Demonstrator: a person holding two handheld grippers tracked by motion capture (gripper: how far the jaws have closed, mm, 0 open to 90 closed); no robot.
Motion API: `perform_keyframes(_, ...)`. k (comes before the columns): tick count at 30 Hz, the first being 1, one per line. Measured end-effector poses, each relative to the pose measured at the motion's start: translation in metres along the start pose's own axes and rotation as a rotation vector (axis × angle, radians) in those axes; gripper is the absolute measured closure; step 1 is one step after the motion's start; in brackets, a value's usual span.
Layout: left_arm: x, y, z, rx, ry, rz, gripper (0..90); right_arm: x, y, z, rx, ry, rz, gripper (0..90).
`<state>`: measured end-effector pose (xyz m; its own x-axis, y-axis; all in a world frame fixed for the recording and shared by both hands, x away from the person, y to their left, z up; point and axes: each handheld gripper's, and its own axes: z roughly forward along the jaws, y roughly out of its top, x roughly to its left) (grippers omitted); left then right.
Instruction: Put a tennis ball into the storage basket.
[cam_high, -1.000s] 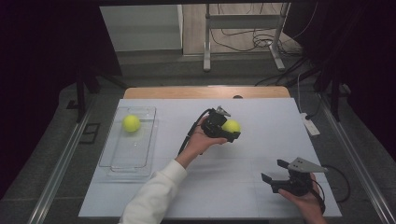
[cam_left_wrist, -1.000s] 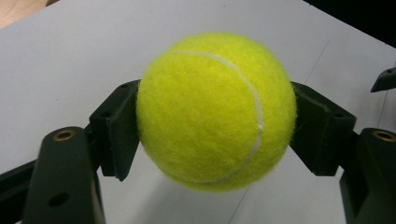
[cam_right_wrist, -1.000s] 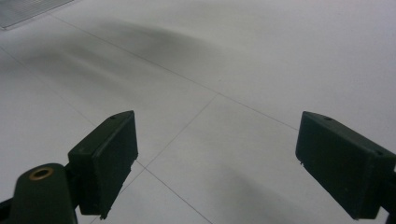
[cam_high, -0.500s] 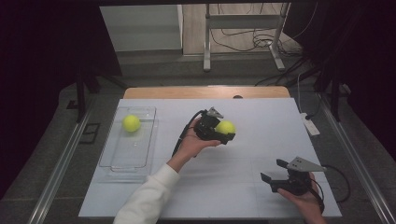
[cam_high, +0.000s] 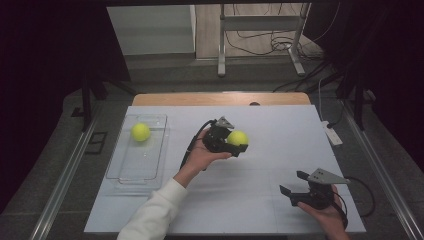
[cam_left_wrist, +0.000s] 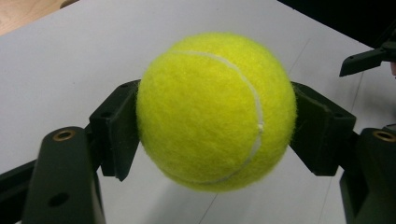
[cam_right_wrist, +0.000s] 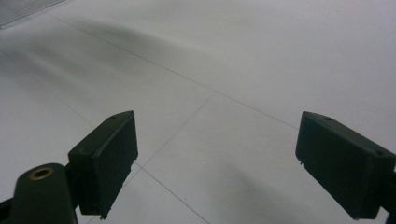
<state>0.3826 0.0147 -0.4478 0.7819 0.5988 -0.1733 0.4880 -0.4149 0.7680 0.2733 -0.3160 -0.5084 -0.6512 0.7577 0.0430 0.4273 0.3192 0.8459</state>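
No readable text, label, brand, number or sign stands on anything here. The ball (cam_left_wrist: 217, 112) between the left gripper's fingers (cam_left_wrist: 116, 135) shows just a white seam, no printed mark.

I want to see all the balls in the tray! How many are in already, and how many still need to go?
One tennis ball already sits in the clear tray. The left claw is shut on the second ball above the table, away from the tray. It has yet to go in. The right claw is open and empty.

Fuzzy felt tennis ball (cam_left_wrist: 215, 112), matt table (cam_high: 280, 150)
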Motion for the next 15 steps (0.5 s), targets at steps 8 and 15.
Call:
perform_keyframes(8,0.003,-0.007,-0.006,-0.003,-0.009,-0.006,26.8,-0.001,-0.001,0.000,0.004,-0.004,0.005,13.4)
perform_keyframes(15,0.005,-0.011,-0.010,-0.002,-0.008,-0.012,26.8,-0.001,-0.001,0.000,0.008,-0.005,0.003,13.4)
